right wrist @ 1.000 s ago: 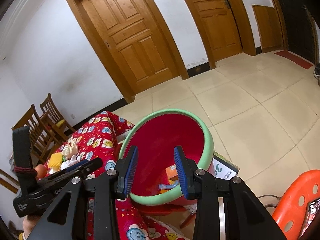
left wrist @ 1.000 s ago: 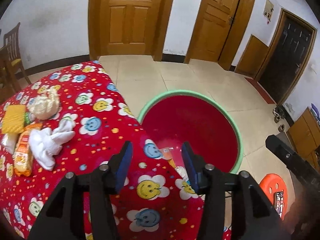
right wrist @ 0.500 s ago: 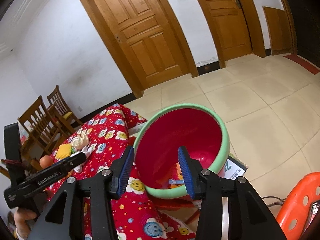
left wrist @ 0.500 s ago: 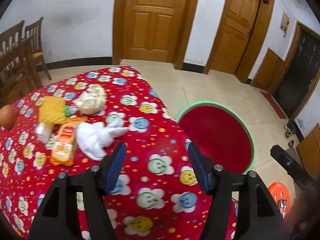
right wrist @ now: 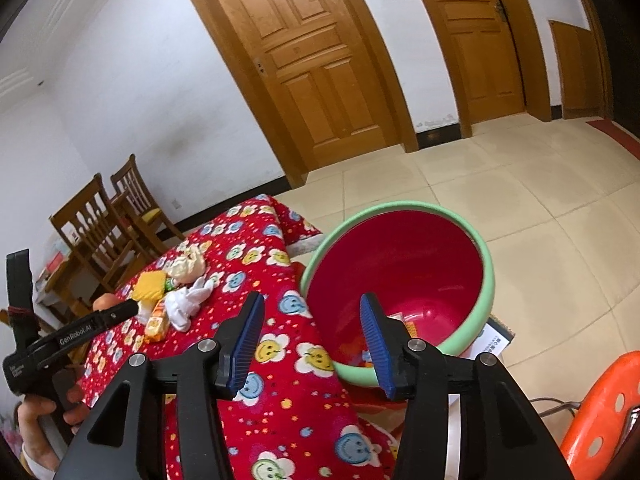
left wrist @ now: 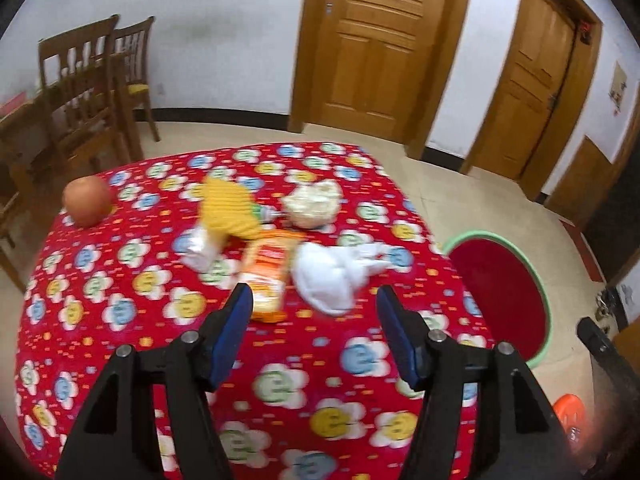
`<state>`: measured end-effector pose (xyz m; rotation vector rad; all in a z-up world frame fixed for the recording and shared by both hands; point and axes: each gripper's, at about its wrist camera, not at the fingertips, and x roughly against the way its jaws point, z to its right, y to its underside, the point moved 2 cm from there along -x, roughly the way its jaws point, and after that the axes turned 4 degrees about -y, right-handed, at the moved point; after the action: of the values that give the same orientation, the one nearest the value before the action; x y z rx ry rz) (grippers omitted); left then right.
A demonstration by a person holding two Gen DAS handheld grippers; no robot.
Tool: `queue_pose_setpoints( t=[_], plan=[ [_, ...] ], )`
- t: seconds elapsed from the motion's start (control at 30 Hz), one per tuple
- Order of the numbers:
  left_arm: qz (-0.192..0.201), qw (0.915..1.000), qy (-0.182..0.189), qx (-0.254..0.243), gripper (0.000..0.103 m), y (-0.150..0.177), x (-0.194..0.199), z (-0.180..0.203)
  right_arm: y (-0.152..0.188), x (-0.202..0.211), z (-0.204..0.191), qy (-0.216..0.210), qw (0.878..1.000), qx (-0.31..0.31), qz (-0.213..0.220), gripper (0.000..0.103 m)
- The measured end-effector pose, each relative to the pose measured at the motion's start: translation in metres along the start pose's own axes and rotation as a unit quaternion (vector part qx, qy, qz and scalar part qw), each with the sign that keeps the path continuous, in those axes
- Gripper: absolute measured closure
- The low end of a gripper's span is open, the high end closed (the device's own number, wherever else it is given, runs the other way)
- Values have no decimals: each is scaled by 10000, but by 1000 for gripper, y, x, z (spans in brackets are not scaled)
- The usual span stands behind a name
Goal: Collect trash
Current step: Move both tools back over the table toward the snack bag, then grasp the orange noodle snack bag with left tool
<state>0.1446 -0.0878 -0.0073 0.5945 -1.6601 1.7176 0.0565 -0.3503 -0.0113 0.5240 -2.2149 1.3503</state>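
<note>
Lying crumpled on the flowered tablecloth (left wrist: pixel 280 384): white tissue (left wrist: pixel 332 272), orange wrapper (left wrist: pixel 266 276).

left gripper (left wrist: pixel 314 326) swings off the red bin (left wrist: pixel 502 292) over to the trash pile (left wrist: pixel 280 240), both grippers' jaws wider now, nothing between them

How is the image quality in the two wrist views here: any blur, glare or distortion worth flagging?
Left wrist view: motion blur smears the trash pile, e.g. the white tissue, and the tablecloth pattern; the left gripper stays sharper. Right wrist view: crisp, soft glare inside the red basin. Both views: fisheye bends the door frames, dark corner vignetting.
</note>
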Motion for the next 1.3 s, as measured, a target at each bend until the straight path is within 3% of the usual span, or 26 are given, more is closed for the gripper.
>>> queue_pose_setpoints(
  t=[0.13,0.33,0.73,1.23,1.3],
  plan=[
    [-52,9996,-268,121,39,-1,-7,-28,2,-5,-8,-63,9999,61,-82,52],
    [-249,9987,-368,249,39,-1,-24,-48,5,-13,-22,-104,9997,164,-179,51],
    [-686,9974,-208,65,39,1,-66,-37,8,-21,-26,-33,9993,213,-318,50],
    [-962,9949,-296,-58,39,9,-99,-25,9,-31,-24,11,9989,230,-410,50],
    [-935,9952,-277,-113,48,9,-98,-23,9,-32,-25,-2,9988,231,-427,50]
  ],
)
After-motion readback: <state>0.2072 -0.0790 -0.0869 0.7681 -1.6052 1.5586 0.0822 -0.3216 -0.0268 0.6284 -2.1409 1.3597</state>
